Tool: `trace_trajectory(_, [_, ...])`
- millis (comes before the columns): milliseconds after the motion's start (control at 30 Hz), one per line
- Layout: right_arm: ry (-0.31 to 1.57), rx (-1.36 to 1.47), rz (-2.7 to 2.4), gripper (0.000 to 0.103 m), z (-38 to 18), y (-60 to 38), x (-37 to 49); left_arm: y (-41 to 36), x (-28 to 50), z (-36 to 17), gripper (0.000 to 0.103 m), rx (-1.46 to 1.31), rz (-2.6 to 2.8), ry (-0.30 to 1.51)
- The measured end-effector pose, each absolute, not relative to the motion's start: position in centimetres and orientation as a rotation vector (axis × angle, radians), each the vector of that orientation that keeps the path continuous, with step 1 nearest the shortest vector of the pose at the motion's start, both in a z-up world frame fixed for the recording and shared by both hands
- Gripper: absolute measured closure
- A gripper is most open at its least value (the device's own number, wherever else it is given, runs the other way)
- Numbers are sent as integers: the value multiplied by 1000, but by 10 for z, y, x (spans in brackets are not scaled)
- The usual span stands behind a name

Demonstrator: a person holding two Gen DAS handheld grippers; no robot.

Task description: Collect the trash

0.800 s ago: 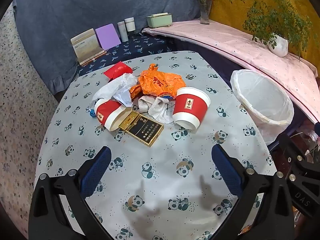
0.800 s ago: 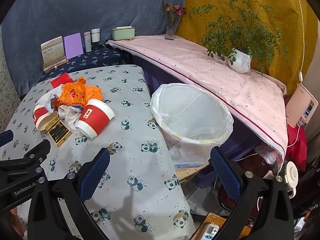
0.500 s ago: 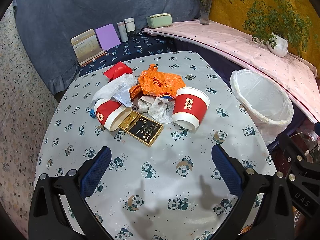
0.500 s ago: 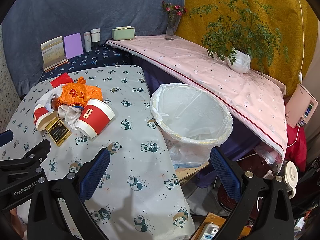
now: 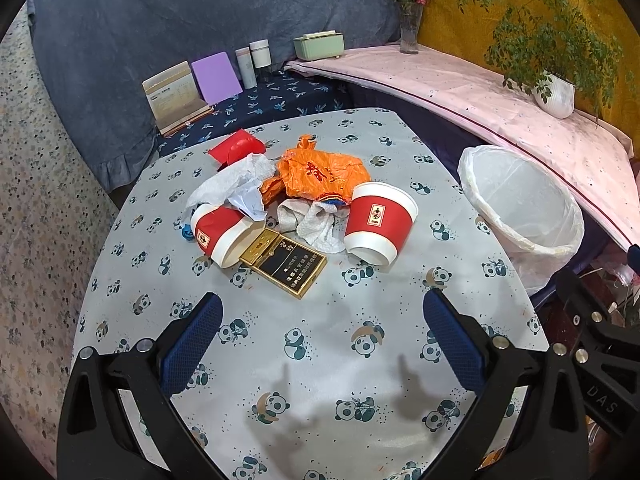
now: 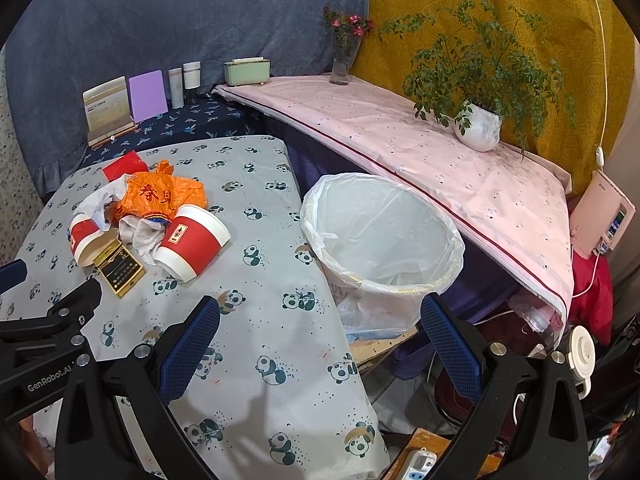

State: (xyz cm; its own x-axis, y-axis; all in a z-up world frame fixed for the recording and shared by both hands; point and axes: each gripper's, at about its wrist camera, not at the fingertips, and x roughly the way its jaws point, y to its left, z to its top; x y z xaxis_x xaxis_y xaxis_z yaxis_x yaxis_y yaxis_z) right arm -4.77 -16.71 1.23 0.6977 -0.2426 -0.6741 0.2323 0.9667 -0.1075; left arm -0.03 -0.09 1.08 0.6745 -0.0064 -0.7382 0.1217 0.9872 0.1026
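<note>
Both hand-held grippers unmoved, jaws wide, trash pile [image 5: 296, 204] untouched

Both handheld tools are matte black plastic frames with silver screws, the left gripper [image 5: 320, 332] and right gripper [image 6: 320, 330] carrying blue textured pads [image 6: 191, 346]; white lettering reads "GenRobot.AI".

The left gripper [image 5: 322, 334] hovers above the near part of the tabletop [image 5: 320, 360], its jaws spread wide, blue-padded fingers [image 5: 192, 342] pointing toward the far edge with nothing between them. The right gripper [image 6: 320, 336] hangs over the tabletop's right edge, likewise wide apart and holding nothing, one blue pad [image 6: 190, 344] above the cloth and the other beyond the edge. Each gripper's black frame shows at the side of the other's view.
</note>
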Motion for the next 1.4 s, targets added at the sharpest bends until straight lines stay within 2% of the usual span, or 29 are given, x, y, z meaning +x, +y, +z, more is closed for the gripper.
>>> trace_trajectory(1167, [744,-9,-273,7,20,-173,-47,-7,-3,16,7,159,-84,827])
trace_trajectory(1400, [741,-4,-272,7,22,-175,-41,-19,4,21,7,295,-22,777])
